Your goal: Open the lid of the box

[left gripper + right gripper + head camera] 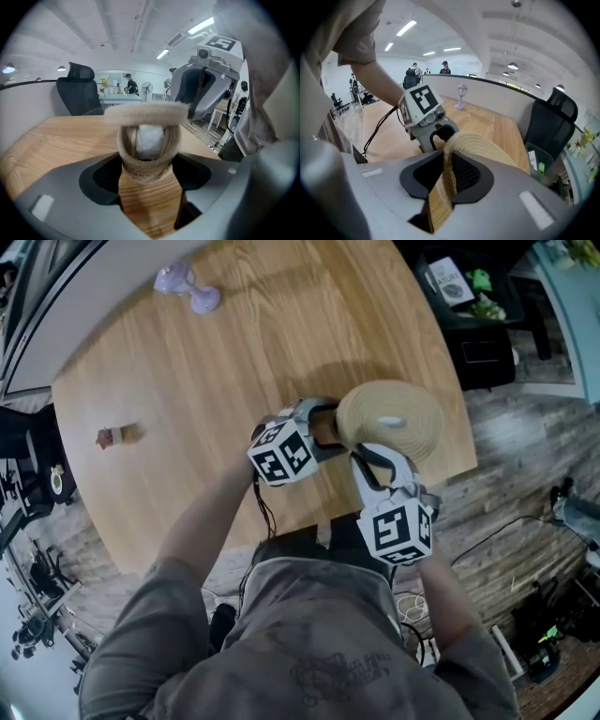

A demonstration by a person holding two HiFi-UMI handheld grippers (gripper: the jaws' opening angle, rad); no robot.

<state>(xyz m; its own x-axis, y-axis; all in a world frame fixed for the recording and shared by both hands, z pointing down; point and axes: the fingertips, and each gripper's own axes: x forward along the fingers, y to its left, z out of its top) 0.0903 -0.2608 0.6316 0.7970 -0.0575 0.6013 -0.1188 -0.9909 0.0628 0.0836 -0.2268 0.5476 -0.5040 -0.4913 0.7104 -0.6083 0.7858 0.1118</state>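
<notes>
Head view: L hand-held gripper [324,427] clamps box [149,164], R hand-held gripper [373,457] pinches lid [394,423] rim

No word or number here can be read for certain. The left marker cube [281,454] and the right marker cube [398,531] carry only black-and-white square patterns, no letters. A white card [448,281] in the dark bin [487,345] beyond the surface [234,352] has print too small to read, and the shirt's chest print [330,671] is blurred.
</notes>
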